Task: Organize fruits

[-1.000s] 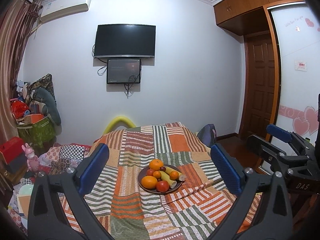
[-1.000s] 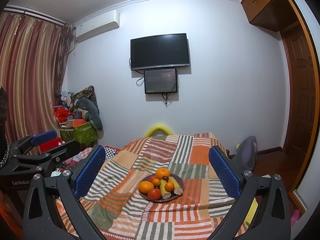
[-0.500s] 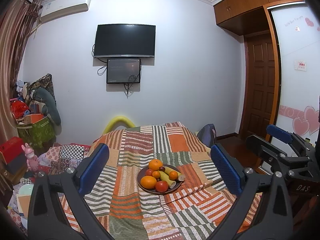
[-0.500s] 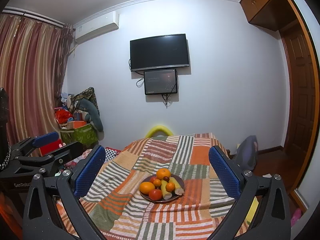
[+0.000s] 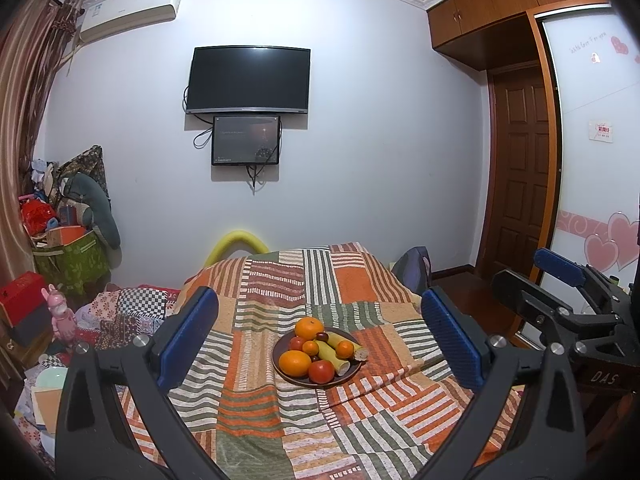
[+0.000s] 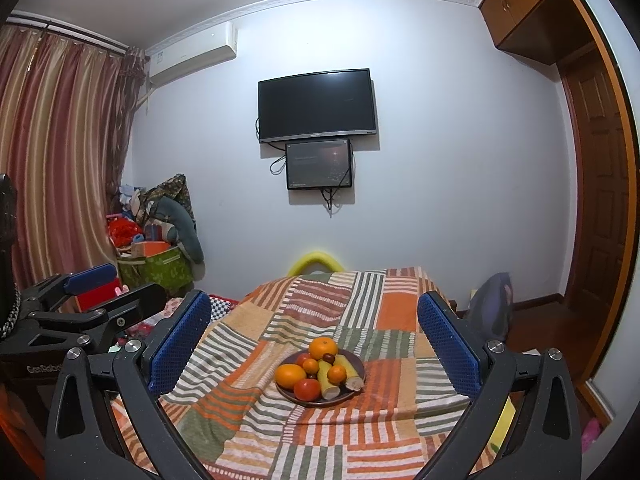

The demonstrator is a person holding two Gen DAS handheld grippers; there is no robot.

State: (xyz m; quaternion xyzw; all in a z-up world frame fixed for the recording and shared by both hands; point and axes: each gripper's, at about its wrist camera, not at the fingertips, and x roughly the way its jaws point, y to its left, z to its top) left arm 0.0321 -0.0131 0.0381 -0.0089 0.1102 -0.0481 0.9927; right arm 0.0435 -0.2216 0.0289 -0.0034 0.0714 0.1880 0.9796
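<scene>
A dark plate (image 5: pixel 285 374) (image 6: pixel 357 360) of fruit rests on a striped patchwork cloth. It holds two large oranges (image 5: pixel 309 328) (image 6: pixel 323 348), small oranges, a red tomato (image 5: pixel 321 371) (image 6: pixel 307 389) and yellow-green cut stalks (image 5: pixel 332 356) (image 6: pixel 326 380). My left gripper (image 5: pixel 320 338) is open, held above and short of the plate, with nothing between its blue pads. My right gripper (image 6: pixel 314 342) is likewise open and empty, well back from the plate. Each gripper shows at the side of the other's view: the right one (image 5: pixel 568 312), the left one (image 6: pixel 96 300).
The cloth-covered table (image 5: pixel 280 272) (image 6: pixel 360 304) runs back to a white wall with a TV (image 5: pixel 249 80). Piled bags and boxes (image 5: pixel 68 240) (image 6: pixel 156 248) fill the left corner. A wooden door (image 5: pixel 520 168) and a backpack (image 6: pixel 492 308) stand at the right.
Both views have shifted slightly; the plate sits a little lower and nearer in the frames. Both grippers stay open and empty.
</scene>
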